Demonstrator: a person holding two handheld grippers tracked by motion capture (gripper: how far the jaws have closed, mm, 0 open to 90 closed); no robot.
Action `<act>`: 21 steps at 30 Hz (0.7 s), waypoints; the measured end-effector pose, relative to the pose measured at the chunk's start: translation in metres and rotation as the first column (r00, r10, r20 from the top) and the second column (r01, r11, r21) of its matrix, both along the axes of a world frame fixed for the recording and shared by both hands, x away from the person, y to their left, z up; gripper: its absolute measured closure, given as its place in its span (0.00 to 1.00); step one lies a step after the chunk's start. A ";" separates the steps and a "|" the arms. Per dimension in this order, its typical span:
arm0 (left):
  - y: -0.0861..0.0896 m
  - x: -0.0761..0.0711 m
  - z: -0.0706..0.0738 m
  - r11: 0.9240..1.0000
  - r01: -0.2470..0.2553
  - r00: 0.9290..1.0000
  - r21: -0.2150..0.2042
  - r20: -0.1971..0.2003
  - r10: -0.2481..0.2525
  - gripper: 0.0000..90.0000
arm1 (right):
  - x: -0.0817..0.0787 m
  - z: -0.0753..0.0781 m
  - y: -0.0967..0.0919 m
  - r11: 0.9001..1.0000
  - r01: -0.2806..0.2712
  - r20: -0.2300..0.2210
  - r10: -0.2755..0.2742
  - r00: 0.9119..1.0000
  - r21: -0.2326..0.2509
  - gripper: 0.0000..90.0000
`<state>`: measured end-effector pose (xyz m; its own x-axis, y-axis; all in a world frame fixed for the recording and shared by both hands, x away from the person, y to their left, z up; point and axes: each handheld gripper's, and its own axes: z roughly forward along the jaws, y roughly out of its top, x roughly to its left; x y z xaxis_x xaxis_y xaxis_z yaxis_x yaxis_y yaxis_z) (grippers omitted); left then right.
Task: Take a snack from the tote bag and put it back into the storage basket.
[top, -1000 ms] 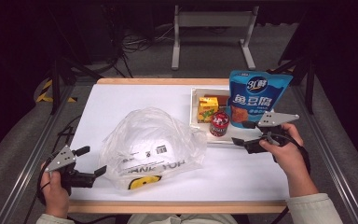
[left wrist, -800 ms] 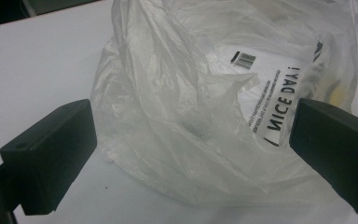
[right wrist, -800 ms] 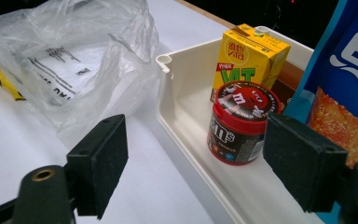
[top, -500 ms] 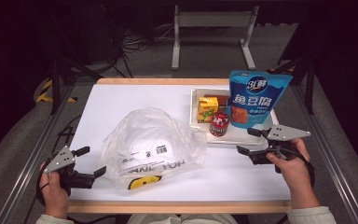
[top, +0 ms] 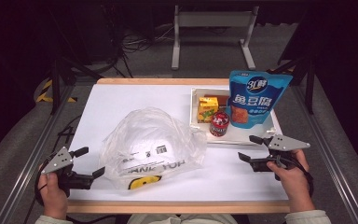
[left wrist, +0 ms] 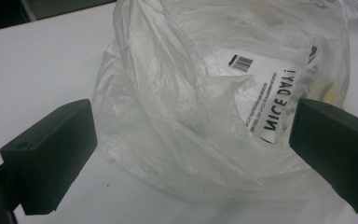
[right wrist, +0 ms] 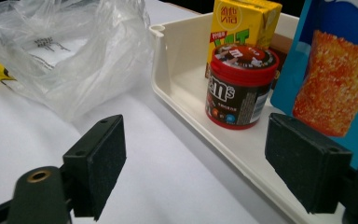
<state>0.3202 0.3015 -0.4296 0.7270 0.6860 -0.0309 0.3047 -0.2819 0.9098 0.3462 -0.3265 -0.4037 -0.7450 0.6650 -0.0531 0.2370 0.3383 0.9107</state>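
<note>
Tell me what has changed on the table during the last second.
The right tool drew back from the tray toward the person, open and holding nothing. The left tool, plastic bag, blue pouch, M&M's jar and yellow carton stayed put.

One plastic bag point(top: 151, 142), one tray point(top: 256, 135), one blue pouch point(top: 254, 98), one yellow carton point(top: 207, 109), one red tub point(top: 219, 124).

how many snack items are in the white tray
3 clearly: a yellow drink carton at the tray's back left, a red candy tub in front of it, and a blue pouch standing at the right. A brownish item behind is mostly hidden.
</note>
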 end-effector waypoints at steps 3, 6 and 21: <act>0.000 0.000 0.000 1.000 0.005 1.000 0.001 0.002 -0.005 0.02 | 0.000 -0.007 -0.001 1.000 0.002 -0.004 -0.002 1.000 -0.001 0.24; 0.000 0.000 0.000 1.000 0.013 1.000 0.004 0.002 -0.013 0.02 | 0.001 -0.013 0.000 1.000 0.003 -0.012 -0.003 1.000 -0.008 0.24; 0.001 0.001 -0.003 1.000 0.014 1.000 -0.002 -0.008 -0.014 0.02 | 0.008 -0.037 0.001 0.999 0.031 -0.066 -0.033 0.997 -0.024 0.24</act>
